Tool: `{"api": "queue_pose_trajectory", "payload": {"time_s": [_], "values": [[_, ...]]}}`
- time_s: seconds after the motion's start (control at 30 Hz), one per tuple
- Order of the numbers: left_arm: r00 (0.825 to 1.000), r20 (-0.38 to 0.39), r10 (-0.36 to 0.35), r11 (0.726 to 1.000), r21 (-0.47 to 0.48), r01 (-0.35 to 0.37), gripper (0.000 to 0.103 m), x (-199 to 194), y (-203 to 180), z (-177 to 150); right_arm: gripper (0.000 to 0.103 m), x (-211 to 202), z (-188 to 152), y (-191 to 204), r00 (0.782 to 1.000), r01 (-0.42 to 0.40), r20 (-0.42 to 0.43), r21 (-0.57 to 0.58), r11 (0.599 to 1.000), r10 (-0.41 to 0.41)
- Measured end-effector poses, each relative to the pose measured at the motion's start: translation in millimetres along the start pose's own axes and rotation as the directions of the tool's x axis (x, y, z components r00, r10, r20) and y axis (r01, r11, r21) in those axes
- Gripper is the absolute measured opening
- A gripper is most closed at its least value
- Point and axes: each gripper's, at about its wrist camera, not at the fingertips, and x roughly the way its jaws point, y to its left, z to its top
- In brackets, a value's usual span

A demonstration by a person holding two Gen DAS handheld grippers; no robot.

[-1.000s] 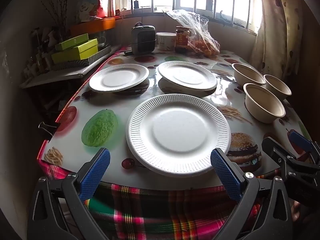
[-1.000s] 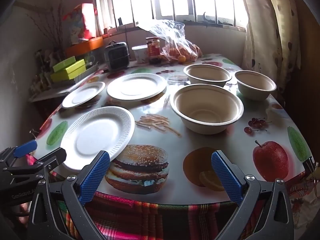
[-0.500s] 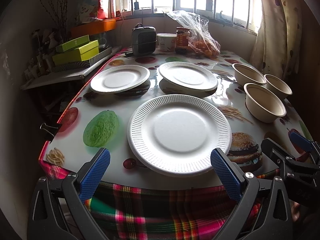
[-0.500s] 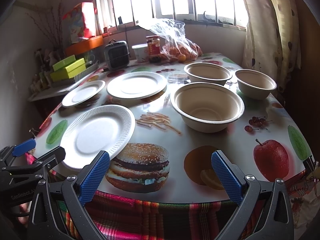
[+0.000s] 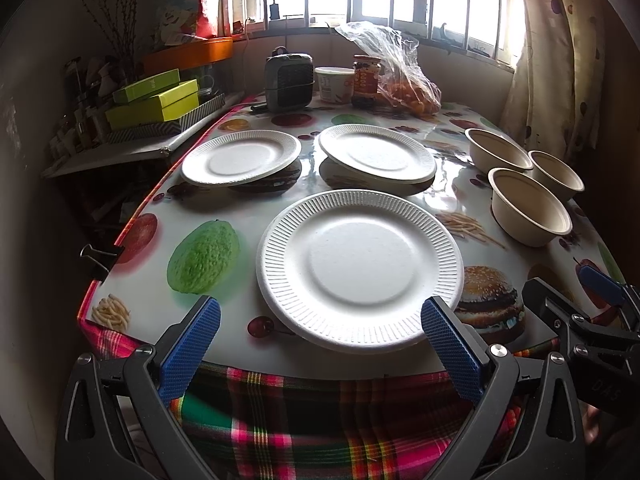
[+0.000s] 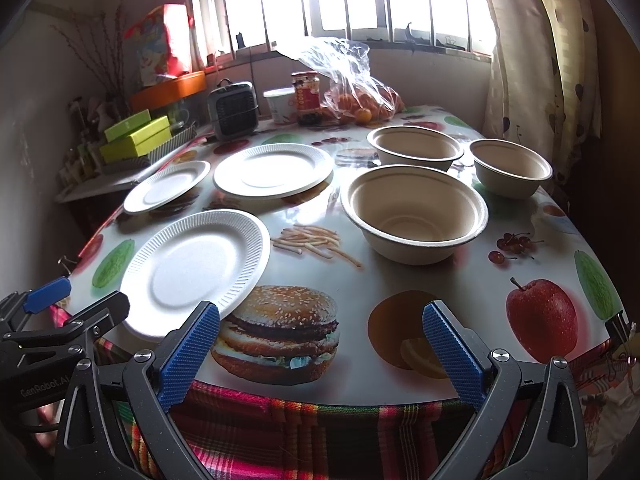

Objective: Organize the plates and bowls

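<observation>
Before the near plate [image 5: 360, 272], left tool [image 5: 320, 332] agape, level.

Three plates showing white: ribbed near plate [image 5: 360, 270], far-left plate [image 5: 240, 157], far-right plate [image 5: 376, 153]. Three bowls [image 6: 416, 210] showing beige. Tablecloth [image 6: 400, 280] displaying printed burger, fries, red apple, green fruit on white. Plaid cloth [image 5: 320, 420] running pink-green-black. Finger pads [image 5: 188, 352] showing blue; boxes [image 5: 154, 100] glowing lime.

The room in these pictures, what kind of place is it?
Probably a home dining corner: a table with a food-print cover, a barred window with a curtain, and a jar beside bagged oranges.
</observation>
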Motion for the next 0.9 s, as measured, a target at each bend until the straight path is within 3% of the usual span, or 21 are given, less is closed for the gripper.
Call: {"api": "queue_pose_trajectory", "payload": {"time_s": [0.7,0.9], "values": [[1.000,0.000,0.001,1.000,-0.002,-0.001,0.101,0,0,0,0.103,1,0,1,1.000,-0.001,-0.001,-0.004,1.000,0.001],[1.000,-0.010,0.002,0.999,-0.054,-0.003,0.101,3,13,0,0.103,4,2,2,1.000,-0.002,-0.006,-0.009,1.000,0.002]]}}
